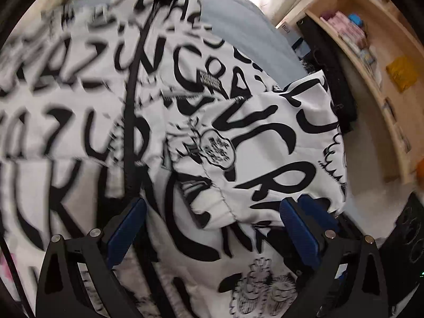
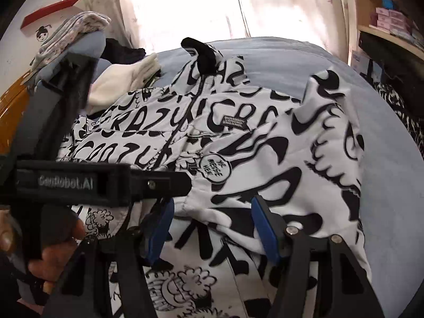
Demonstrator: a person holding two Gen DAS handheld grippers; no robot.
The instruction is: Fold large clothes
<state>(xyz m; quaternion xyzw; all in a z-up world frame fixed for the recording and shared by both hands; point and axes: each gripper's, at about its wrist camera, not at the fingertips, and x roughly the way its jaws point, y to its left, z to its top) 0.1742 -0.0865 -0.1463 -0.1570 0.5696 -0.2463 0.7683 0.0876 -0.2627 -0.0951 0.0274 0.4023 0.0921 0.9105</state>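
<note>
At the far left of the right wrist view a person's hand (image 2: 53, 246) grips the handle of the left gripper (image 1: 212, 228), whose blue pads stand wide apart with the folded-over sleeve (image 1: 265, 143) between them, not pinched. The black-and-white lettered jacket (image 2: 164, 132) lies zipped, front up, on the blue-grey bed (image 2: 278, 53). The right gripper (image 2: 212, 228) is likewise released, straddling the sleeve cuff. The risk, as I judge it — the puffy sleeve springs back open off the chest, or a closing pad catches both layers and drags the fold askew.
</note>
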